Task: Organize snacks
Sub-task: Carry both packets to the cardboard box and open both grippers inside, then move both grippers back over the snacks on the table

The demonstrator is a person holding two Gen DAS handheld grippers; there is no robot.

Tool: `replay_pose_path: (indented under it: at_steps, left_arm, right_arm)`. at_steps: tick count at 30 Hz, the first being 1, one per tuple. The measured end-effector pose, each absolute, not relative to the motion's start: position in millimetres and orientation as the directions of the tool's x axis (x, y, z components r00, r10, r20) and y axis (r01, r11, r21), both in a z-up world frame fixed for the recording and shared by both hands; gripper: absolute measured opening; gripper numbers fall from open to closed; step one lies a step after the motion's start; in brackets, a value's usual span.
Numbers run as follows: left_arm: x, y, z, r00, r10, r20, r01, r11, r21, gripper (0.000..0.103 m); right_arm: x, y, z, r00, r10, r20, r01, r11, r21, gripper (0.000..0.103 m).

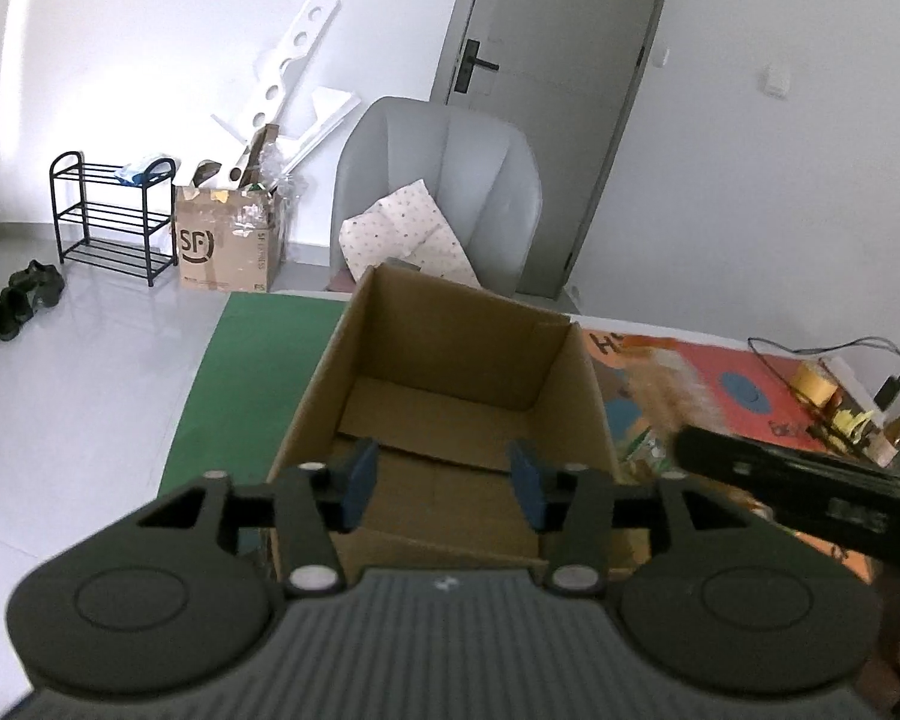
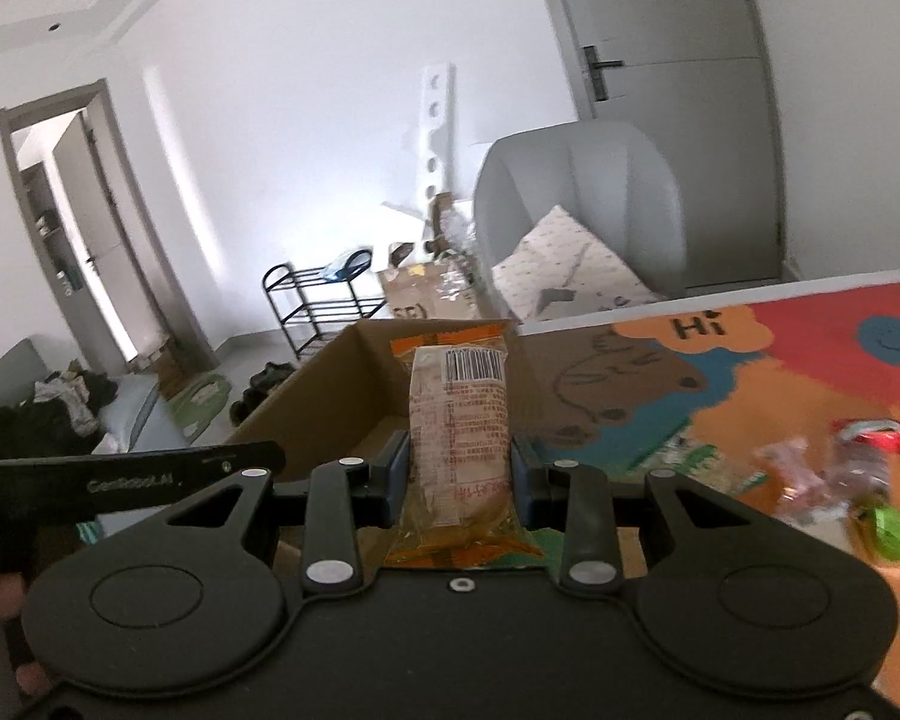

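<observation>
Snacks are what we are sorting. Our right gripper (image 2: 459, 468) squeezes a wrapped snack cake (image 2: 457, 426), clear and orange, held upright just in front of the open cardboard box (image 2: 324, 384). Our left gripper (image 1: 444, 483) hangs over that same box (image 1: 450, 372) with its blue pads (image 1: 357, 483) apart and nothing between them. The box sits on a colourful mat (image 2: 750, 372), and more snack packets (image 2: 852, 480) lie on the mat to the right.
</observation>
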State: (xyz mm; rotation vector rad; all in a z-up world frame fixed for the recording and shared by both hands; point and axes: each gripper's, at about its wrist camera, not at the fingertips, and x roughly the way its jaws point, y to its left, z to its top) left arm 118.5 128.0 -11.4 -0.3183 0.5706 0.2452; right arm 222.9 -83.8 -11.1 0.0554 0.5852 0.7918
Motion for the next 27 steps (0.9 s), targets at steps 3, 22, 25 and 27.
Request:
replay_pose_path:
  at_steps: [3, 22, 25, 27]
  left_arm:
    - [112.3, 130.8, -9.6, 0.821, 0.145, -0.553, -0.326, 0.913, -0.245, 0.067]
    - [85.0, 143.9, -12.4, 0.785, 0.302, -0.541, -0.486, 0.842, -0.235, 0.097]
    - [82.8, 137.4, -11.0, 0.793, 0.294, -0.535, -0.467, 0.856, -0.222, 0.098]
    - [82.3, 132.9, -9.4, 0.798, 0.279, -0.535, -0.452, 0.863, -0.224, 0.098]
  right_arm:
    - [225.7, -69.2, -11.0, 0.524, 0.706, -0.477, -0.678, 0.684, 0.268, 0.033]
    - [218.1, -61.2, -8.3, 0.548, 0.714, -0.436, -0.702, 0.676, 0.226, 0.101]
    - [216.3, -72.0, -7.2, 0.563, 0.712, -0.42, -0.691, 0.684, 0.234, 0.103]
    - [215.7, -78.9, -8.1, 0.573, 0.709, -0.411, -0.679, 0.691, 0.247, 0.103]
